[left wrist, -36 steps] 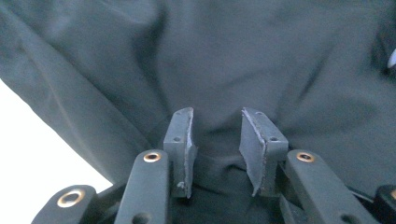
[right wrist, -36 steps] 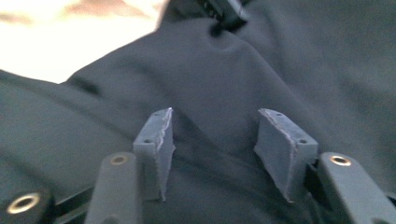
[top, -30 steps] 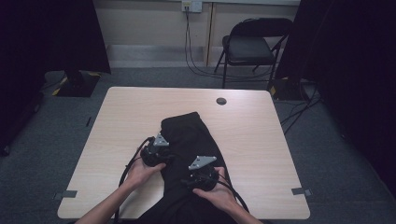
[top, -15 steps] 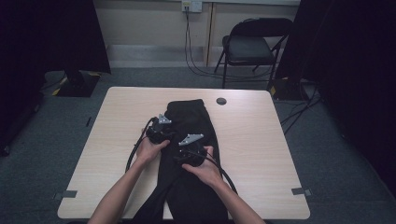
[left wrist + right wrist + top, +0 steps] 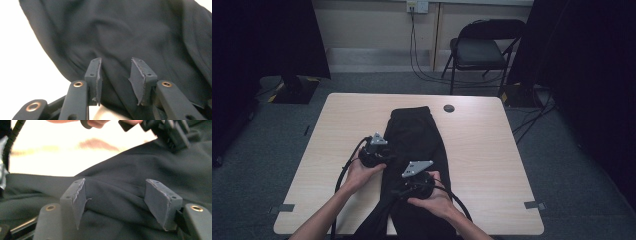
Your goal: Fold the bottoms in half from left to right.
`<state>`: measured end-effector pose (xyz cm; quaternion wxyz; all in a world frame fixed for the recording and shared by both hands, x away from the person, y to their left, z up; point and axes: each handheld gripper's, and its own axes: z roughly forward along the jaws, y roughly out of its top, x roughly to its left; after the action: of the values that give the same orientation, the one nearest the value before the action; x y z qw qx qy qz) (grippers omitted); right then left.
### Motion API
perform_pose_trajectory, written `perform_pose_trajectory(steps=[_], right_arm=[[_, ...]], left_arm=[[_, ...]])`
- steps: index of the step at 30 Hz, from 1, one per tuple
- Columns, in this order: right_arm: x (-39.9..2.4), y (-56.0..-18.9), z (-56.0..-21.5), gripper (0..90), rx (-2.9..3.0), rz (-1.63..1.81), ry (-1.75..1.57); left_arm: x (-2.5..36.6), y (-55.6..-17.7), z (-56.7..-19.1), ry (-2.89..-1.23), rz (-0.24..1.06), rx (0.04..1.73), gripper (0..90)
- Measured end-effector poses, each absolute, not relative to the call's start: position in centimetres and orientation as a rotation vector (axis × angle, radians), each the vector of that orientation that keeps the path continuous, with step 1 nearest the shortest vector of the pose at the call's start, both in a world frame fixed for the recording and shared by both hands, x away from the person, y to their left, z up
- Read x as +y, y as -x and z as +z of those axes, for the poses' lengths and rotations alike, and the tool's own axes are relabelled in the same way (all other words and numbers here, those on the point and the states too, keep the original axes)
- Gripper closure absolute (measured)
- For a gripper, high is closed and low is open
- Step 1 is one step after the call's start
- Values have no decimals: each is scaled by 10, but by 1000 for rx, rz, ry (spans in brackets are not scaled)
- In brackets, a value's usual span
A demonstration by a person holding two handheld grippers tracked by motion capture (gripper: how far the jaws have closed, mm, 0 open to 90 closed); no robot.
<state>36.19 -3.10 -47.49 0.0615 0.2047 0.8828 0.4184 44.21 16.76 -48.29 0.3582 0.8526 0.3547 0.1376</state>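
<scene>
black trousers (image 5: 417, 145) on wooden table (image 5: 492, 165), folding chair (image 5: 482, 50) behind

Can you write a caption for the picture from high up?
Two hand-held grippers, left gripper and right gripper, hover open over black trousers laid along a light wooden table.

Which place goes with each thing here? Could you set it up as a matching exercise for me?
Things:
1. black garment
2. folding chair
3. small dark round disc
4. wall socket

Places:
a. on the floor beyond the table
b. on the bare tabletop near the far edge
c. on the wall, with cables hanging down
d. spread along the middle of the table

Pairs: 1-d, 2-a, 3-b, 4-c
</scene>
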Motion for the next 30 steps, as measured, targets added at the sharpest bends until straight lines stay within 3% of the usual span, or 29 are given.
perform_pose_trajectory(steps=[2,4,7,9,10,15,18,23,30], right_arm=[[-25,-363,-481,329,2667,1231,-615],[-22,-365,-486,409,2666,1194,-611],[-24,-362,-492,725,2636,1148,-608],[-29,-363,-491,868,2635,1177,-625],[-34,-363,-488,895,2619,1210,-646],[-53,-360,-457,900,2552,1331,-664],[-68,-357,-435,900,2496,1374,-660],[-97,-358,-410,900,2375,1421,-721],[-147,-361,-418,900,2315,1325,-869]], left_arm=[[165,-443,-488,-2216,359,924,599],[166,-446,-490,-2207,355,935,598],[167,-448,-490,-2207,365,933,599],[168,-449,-490,-2195,363,953,611],[168,-450,-490,-2188,364,960,614],[171,-454,-491,-2143,346,1005,619],[174,-456,-487,-2124,411,1008,592],[176,-459,-494,-2123,371,1034,587],[172,-459,-494,-2137,436,1022,586]])
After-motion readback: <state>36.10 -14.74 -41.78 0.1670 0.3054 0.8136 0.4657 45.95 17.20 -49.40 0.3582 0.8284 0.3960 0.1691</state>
